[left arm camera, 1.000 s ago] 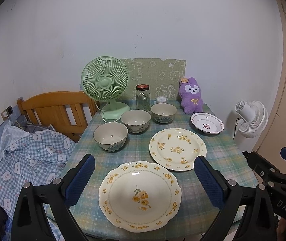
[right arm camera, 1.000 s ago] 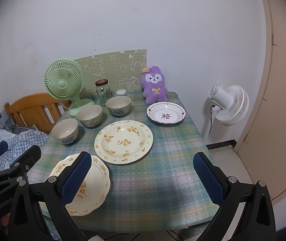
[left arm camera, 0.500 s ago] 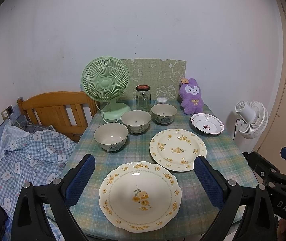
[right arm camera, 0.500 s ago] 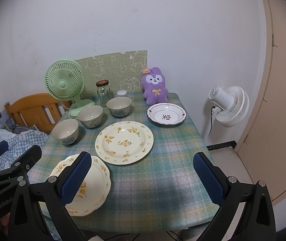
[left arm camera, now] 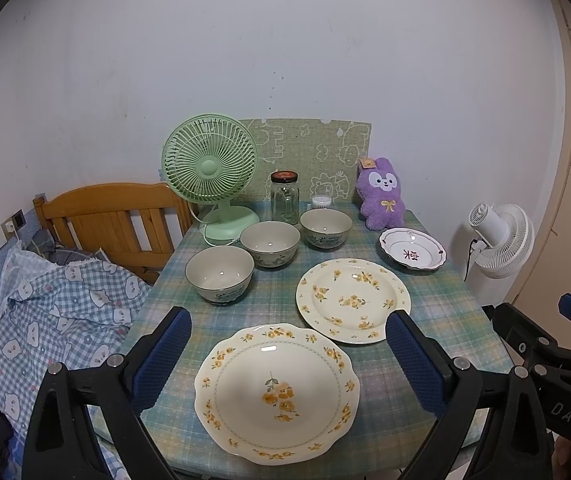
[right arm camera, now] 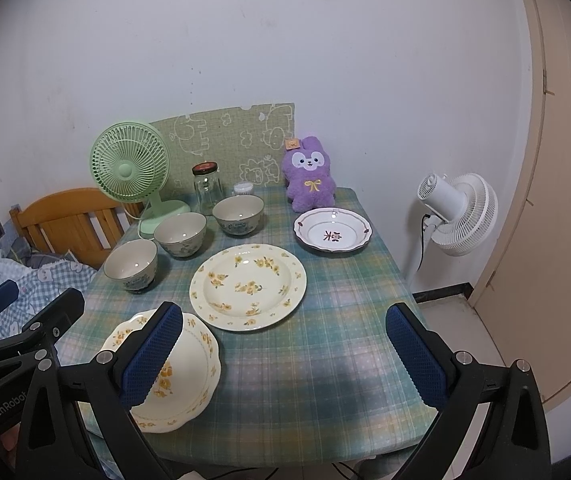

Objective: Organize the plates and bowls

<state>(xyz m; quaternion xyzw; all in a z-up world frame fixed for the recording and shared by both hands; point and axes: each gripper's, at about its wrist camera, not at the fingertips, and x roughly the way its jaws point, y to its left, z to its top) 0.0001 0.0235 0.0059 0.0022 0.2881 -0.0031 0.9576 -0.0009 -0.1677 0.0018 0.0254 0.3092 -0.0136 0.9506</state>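
A scalloped cream plate with yellow flowers (left arm camera: 276,391) (right arm camera: 181,380) lies at the table's near edge. A round yellow-flowered plate (left arm camera: 352,300) (right arm camera: 247,286) lies behind it. A small white plate with a red motif (left arm camera: 411,254) (right arm camera: 332,235) sits at the far right. Three beige bowls (left arm camera: 219,274) (left arm camera: 270,243) (left arm camera: 326,228) stand in a diagonal row, also in the right wrist view (right arm camera: 131,264) (right arm camera: 180,233) (right arm camera: 238,213). My left gripper (left arm camera: 287,364) is open above the scalloped plate. My right gripper (right arm camera: 283,354) is open and empty over the near tablecloth.
A green desk fan (left arm camera: 211,168), a glass jar (left arm camera: 284,197), a small white container (left arm camera: 321,201) and a purple plush toy (left arm camera: 381,192) stand along the back wall. A wooden chair (left arm camera: 113,216) and checked bedding (left arm camera: 45,308) are left; a white floor fan (right arm camera: 459,212) right.
Both grippers have edged slightly forward toward the table; nothing on the table has moved.
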